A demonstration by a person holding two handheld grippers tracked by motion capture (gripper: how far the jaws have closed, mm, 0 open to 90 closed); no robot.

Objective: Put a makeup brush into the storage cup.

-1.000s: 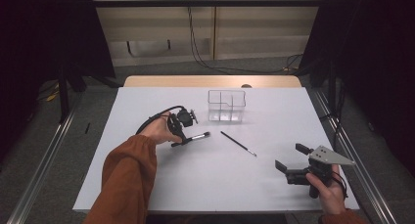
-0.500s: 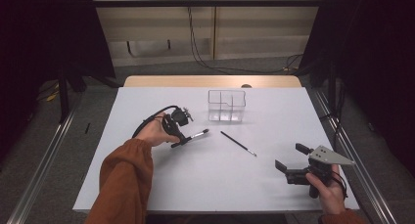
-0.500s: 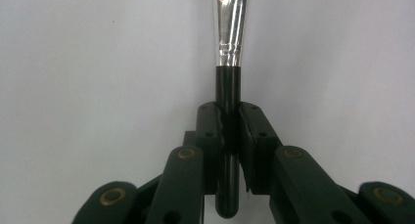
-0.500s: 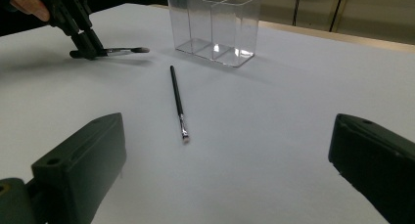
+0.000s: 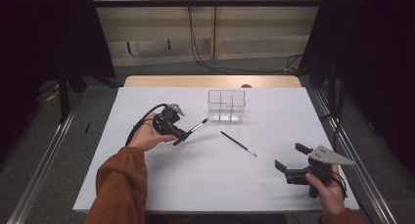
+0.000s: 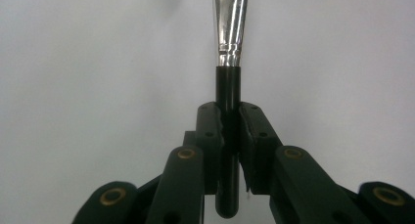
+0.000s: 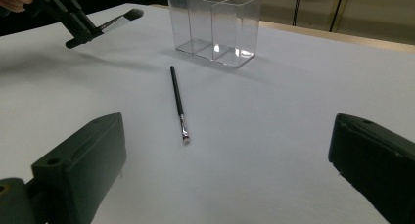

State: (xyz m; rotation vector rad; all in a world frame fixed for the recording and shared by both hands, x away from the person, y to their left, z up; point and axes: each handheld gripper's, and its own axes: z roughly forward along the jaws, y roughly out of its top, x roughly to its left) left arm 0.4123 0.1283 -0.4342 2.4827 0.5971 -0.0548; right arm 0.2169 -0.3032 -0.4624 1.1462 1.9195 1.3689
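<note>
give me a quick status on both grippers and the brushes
Left gripper shut on black-handled brush, lifted near clear organizer. Right gripper open, empty. Thin brush flat on table. Path unobstructed.

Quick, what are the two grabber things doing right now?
Left hand-held gripper: closed on the makeup brush.
Right hand-held gripper: open, holding nothing.

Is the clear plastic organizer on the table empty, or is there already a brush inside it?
Empty. The clear organizer shows bare compartments; one brush lies on the table, the other brush is in the left gripper.
</note>
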